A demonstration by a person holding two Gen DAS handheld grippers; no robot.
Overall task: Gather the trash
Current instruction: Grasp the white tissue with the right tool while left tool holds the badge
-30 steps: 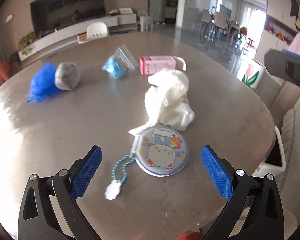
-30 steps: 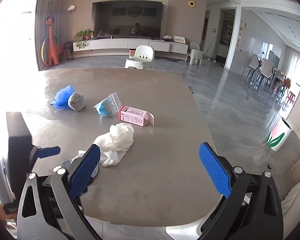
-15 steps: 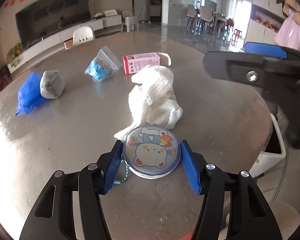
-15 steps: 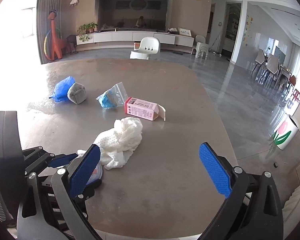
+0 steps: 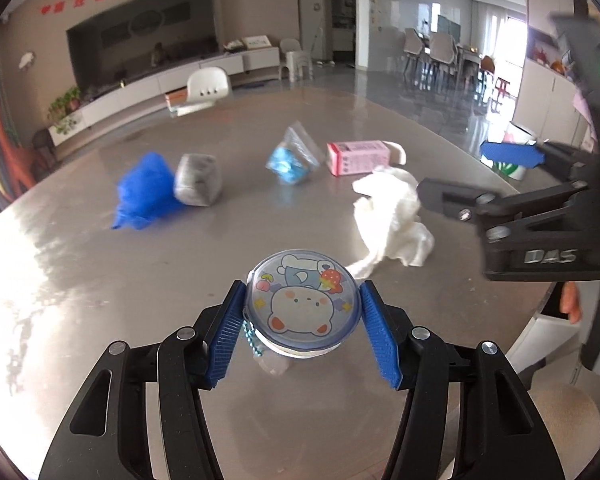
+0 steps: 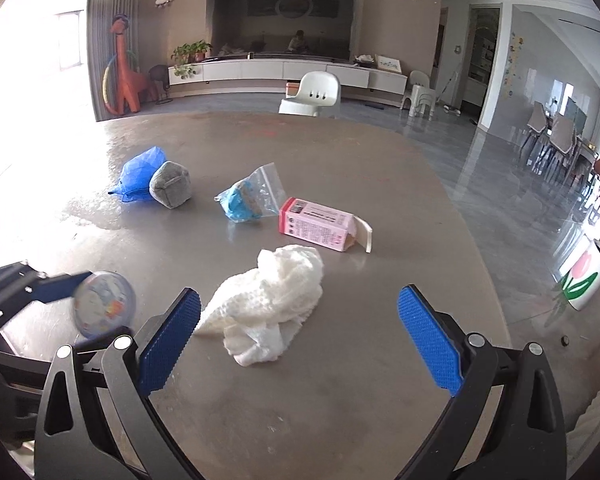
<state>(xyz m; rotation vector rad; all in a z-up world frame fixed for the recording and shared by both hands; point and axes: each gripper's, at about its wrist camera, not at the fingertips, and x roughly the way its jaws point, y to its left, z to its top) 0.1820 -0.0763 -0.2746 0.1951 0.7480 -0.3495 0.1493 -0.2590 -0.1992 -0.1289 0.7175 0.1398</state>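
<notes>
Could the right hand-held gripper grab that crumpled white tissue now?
Probably yes: the right hand-held gripper is open, and the white tissue lies just ahead with nothing between.

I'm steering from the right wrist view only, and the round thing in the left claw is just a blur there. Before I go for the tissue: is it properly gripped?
Observer: Yes. In the left wrist view, the left claw has both blue pads pressed against opposite sides of the round case.
Operator: What is it, exactly?
Observer: A flat, clear-fronted case with a cartoon bear printed on its face.
Operator: Anything loose on it?
Observer: A teal bead chain hangs under it, with a pale tag at its end, too blurred to describe.
</notes>
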